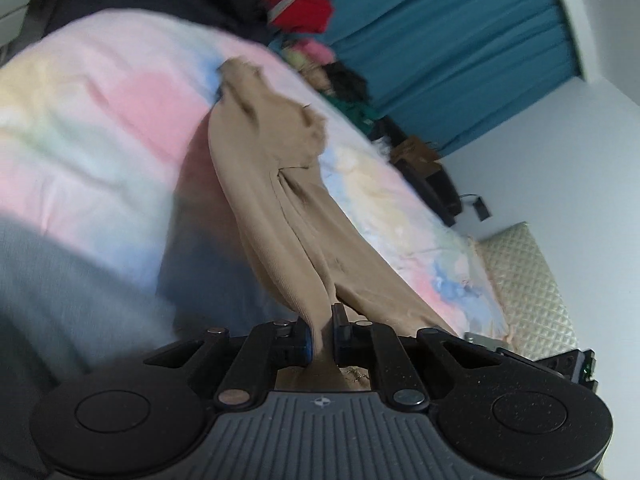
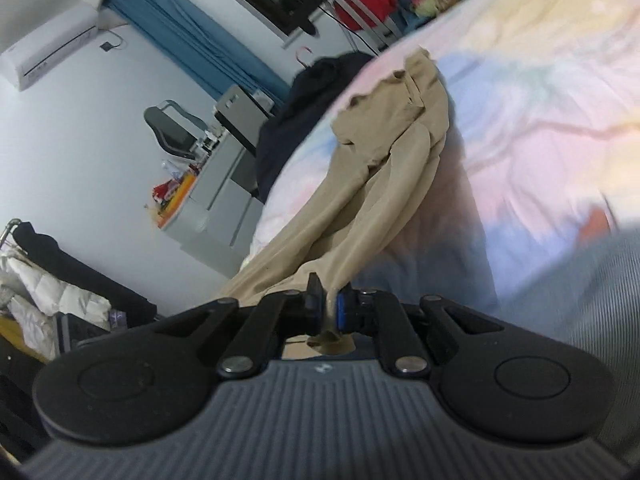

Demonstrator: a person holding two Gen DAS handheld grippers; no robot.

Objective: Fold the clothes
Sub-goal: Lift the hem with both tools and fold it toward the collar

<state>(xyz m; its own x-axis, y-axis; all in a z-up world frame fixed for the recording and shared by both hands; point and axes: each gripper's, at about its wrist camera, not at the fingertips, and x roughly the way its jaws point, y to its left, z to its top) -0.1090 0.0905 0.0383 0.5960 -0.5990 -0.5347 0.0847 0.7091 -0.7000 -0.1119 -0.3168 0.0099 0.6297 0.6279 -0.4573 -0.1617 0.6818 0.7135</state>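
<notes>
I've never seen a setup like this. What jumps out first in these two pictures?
A tan garment runs up the middle of both views, one end pinched in the left gripper, another in the right gripper, its far part trailing onto the bed. Beneath it spreads a pastel bedspread in pink, blue and yellow. Beyond the bed hang blue curtains, with a red garment on a rack beside them.

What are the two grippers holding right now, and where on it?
Both hold the tan garment: the left gripper and the right gripper each pinch a bunched near end; which part is unclear.
</notes>
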